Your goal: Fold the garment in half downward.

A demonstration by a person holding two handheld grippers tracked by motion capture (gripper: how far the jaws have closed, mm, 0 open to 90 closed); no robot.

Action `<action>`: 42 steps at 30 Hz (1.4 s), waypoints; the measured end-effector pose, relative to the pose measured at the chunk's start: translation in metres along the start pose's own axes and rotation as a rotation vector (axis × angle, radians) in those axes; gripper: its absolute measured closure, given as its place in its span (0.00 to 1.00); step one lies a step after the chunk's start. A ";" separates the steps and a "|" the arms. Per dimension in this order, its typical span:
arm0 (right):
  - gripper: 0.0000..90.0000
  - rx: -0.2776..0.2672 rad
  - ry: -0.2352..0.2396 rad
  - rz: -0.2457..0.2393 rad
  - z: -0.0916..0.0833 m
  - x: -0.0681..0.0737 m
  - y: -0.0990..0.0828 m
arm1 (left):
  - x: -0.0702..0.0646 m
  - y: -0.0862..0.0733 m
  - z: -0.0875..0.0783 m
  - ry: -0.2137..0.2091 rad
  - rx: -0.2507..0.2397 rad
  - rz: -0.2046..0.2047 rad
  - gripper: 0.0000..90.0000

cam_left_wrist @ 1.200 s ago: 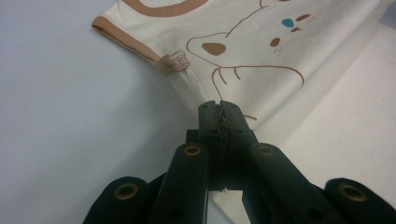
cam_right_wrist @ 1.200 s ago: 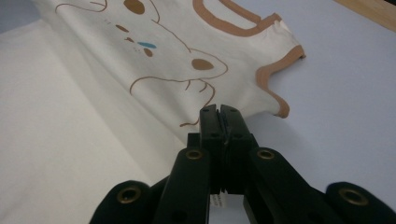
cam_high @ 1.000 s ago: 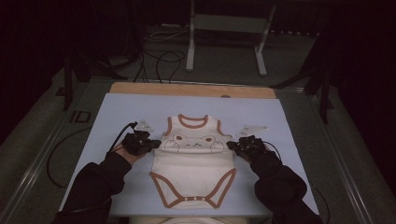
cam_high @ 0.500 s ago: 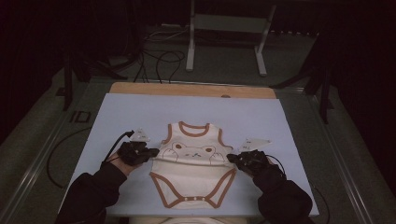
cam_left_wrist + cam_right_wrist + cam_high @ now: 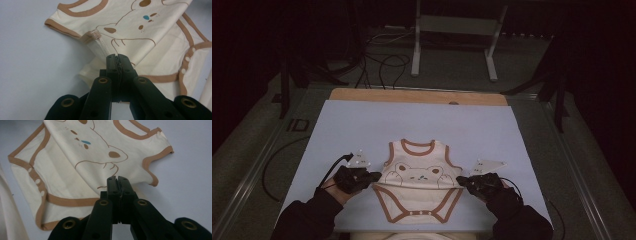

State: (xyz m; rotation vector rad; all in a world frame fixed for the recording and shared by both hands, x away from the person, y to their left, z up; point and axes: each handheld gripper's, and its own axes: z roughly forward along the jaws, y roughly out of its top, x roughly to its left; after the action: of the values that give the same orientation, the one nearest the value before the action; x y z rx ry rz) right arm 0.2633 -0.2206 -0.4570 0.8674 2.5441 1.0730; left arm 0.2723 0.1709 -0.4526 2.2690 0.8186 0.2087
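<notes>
Bodysuit [image 5: 419,187] flat on lavender surface [image 5: 362,120], near edge, bear print up, lower half folded up over the body. Left gripper [image 5: 373,176] jaws clamped on its left side seam; right gripper [image 5: 463,183] jaws clamped on right side edge.

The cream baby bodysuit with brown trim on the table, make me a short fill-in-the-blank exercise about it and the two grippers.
1. The cream baby bodysuit with brown trim lies on a pale ____ table cover.
2. The animal face printed on its chest is a ____.
3. The left gripper and the right gripper each pinch one ____ edge of the bodysuit.
4. The jaws of both grippers are ____ on the fabric.

Missing words: blue; bear; side; shut
</notes>
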 end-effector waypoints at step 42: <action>1.00 0.103 0.084 0.030 0.001 0.031 -0.046 | -0.040 -0.047 0.009 -0.054 0.055 -0.013 1.00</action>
State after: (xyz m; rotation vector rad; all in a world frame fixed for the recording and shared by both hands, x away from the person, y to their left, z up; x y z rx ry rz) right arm 0.2196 -0.2262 -0.4902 0.9063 2.6850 1.0156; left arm 0.2203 0.1674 -0.4877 2.3092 0.8201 0.1201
